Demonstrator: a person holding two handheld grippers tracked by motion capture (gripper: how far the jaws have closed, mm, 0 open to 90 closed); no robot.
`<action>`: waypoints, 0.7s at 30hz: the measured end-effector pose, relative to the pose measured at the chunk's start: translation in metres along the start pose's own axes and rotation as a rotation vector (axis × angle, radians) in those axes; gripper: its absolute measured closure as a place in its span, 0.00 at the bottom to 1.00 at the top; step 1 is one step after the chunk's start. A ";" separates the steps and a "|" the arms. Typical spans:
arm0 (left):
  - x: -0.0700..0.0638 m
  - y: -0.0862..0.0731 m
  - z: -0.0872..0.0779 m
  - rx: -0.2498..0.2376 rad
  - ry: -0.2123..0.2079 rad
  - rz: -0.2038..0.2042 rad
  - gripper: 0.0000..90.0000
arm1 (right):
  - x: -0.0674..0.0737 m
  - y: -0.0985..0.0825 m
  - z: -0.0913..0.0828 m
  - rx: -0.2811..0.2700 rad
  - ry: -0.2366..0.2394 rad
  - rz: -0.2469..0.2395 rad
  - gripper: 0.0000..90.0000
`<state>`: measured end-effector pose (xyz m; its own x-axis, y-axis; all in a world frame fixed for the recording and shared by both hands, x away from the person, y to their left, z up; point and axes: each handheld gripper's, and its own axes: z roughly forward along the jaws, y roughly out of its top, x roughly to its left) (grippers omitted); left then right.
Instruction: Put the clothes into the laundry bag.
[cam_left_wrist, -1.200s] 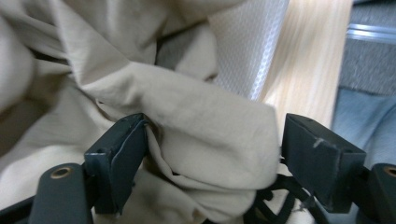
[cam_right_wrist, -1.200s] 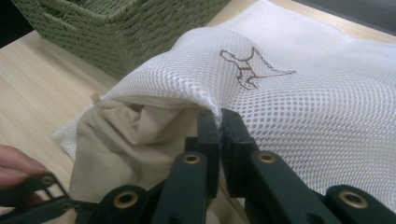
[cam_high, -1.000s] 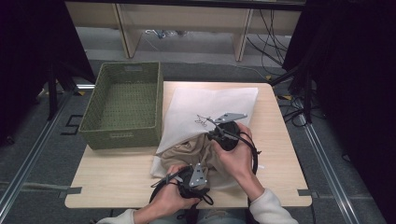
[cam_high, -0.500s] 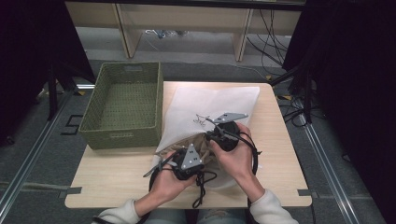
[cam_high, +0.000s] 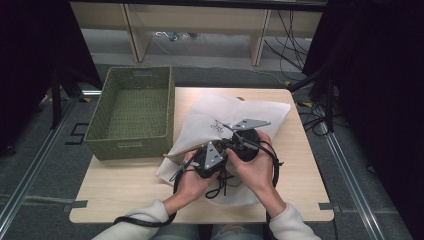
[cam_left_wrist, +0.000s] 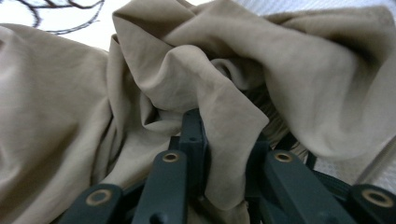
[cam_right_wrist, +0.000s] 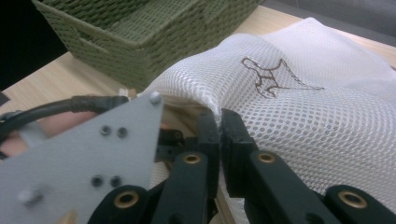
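A white mesh bag (cam_high: 240, 107) with a black line print lies on the table, its mouth toward the person. My right gripper (cam_right_wrist: 219, 121) is shut on the bag's mesh edge and holds it lifted. My left gripper (cam_high: 217, 144) sits right beside it at the bag's mouth, pointing into the bag. In the left gripper view, crumpled beige cloth (cam_left_wrist: 70, 116) lies in front of the jaws. Those jaws have just been opening. They stand apart, with a loose fold of the cloth hanging between them and over the right one.
A green woven basket (cam_high: 132, 115) stands empty at the table's left, close to the bag. Bare wooden tabletop (cam_high: 125, 185) lies in front of the basket. Cables trail from both grippers across the table's front.
My left gripper has moved from the table's front edge up to the bag's mouth, next to the right gripper. The beige cloth is now mostly hidden under the bag. The right hand stayed put.
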<state>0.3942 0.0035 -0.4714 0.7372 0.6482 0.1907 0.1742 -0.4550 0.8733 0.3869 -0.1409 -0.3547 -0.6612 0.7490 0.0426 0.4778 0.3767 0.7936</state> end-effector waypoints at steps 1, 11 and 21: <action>-0.001 0.000 0.002 0.007 -0.003 0.004 0.83 | 0.000 0.000 0.000 0.000 0.000 0.000 0.98; -0.005 -0.008 -0.006 0.046 -0.089 -0.017 0.49 | -0.007 -0.005 0.003 0.060 -0.044 0.073 0.98; -0.015 -0.003 -0.063 0.003 -0.167 0.005 0.42 | -0.008 -0.006 0.005 0.069 -0.049 0.063 0.98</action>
<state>0.3415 0.0332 -0.4483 0.8363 0.5355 0.1179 0.1716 -0.4599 0.8713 0.3925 -0.1467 -0.3622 -0.6005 0.7974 0.0599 0.5570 0.3633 0.7468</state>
